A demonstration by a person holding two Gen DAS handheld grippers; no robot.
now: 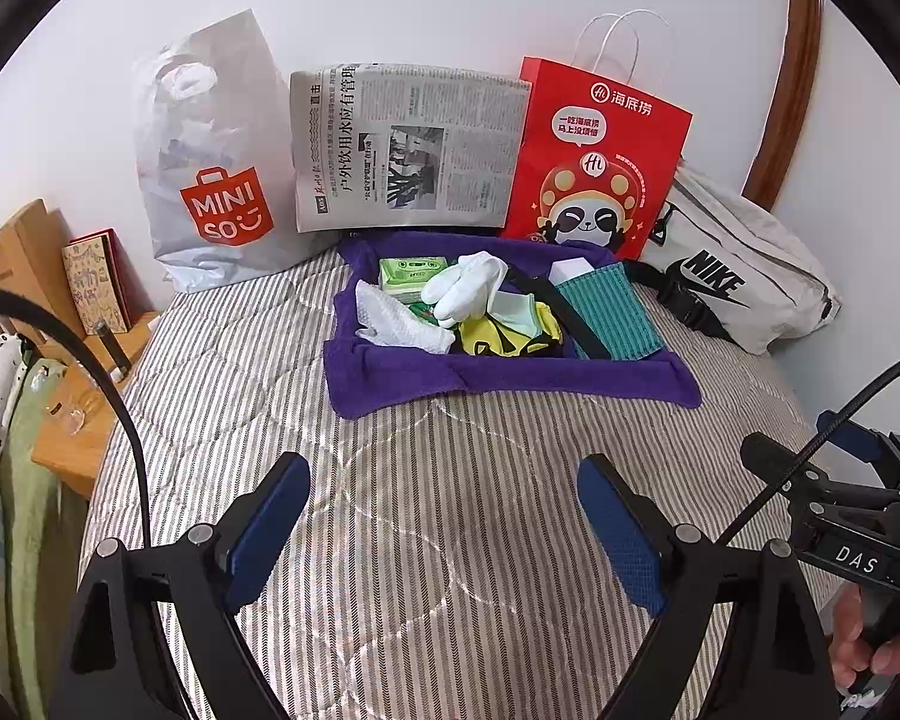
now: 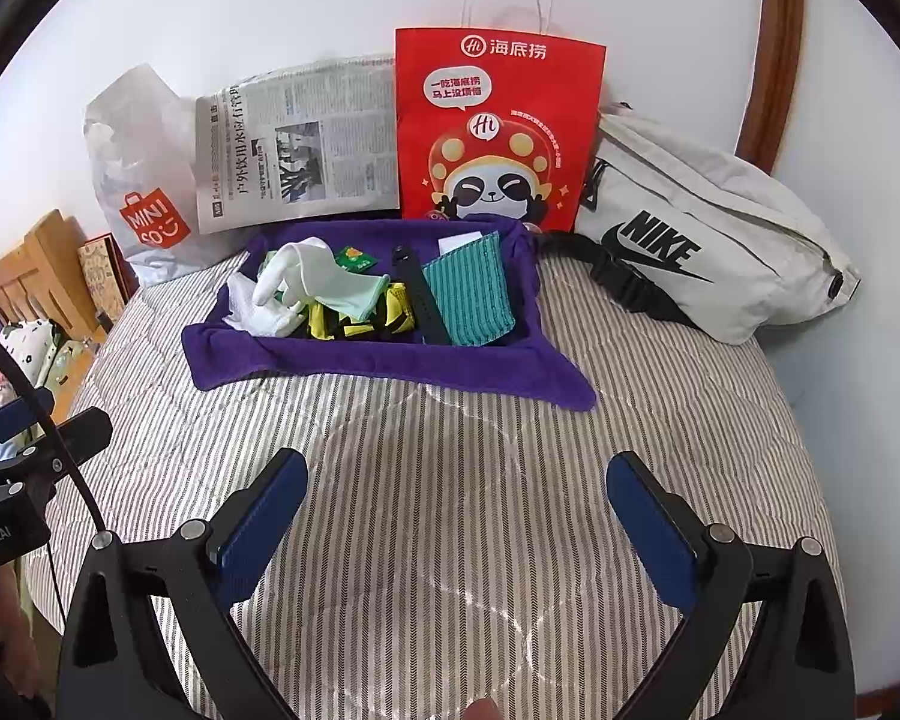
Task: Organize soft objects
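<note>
**Soft Objects Gathered on Purple Towel; Both Grippers Apart**

Left wrist view: The left hand-held gripper has its fingers spread wide, holding nothing, above the striped bed. Ahead of it lies the towel, its edges raised, likely to contain the load: white gloves, a mesh cloth, a tissue pack and a teal cloth.

Right wrist view: The right hand-held gripper is likewise spread and empty. The towel sits ahead, slightly left. This arrangement fits either sorting pending or completed.
</note>
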